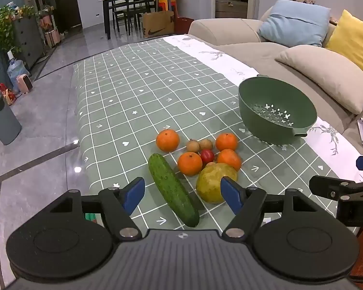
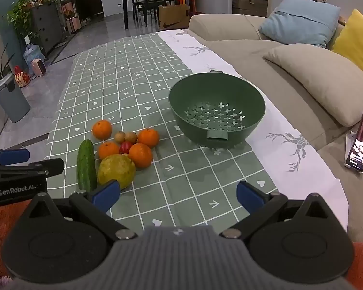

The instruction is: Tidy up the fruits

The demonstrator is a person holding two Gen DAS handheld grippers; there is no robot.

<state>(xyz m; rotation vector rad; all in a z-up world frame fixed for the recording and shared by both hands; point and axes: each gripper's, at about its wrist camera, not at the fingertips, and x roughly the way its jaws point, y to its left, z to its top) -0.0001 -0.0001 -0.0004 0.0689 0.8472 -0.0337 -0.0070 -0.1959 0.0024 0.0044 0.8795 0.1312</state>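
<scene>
On the green checked tablecloth point(image 1: 138, 91) lies a heap of produce: several oranges point(image 1: 189, 163), a cucumber point(image 1: 173, 189), a yellow-green pear point(image 1: 211, 181), a red tomato point(image 1: 207, 155) and two small brown fruits point(image 1: 199, 145). An empty green colander bowl point(image 1: 276, 111) stands to their right. My left gripper point(image 1: 182, 194) is open, low over the cucumber and pear, holding nothing. In the right wrist view my right gripper point(image 2: 179, 197) is open and empty over bare cloth, right of the pear point(image 2: 116, 170) and cucumber point(image 2: 86, 166), short of the colander point(image 2: 216, 108).
A beige sofa point(image 2: 302, 77) with blue, yellow and beige cushions runs along the table's right side. A phone point(image 2: 360, 140) leans on a stand at the right. The table's left edge drops to a grey floor point(image 1: 36, 125) with a bin point(image 1: 2, 118).
</scene>
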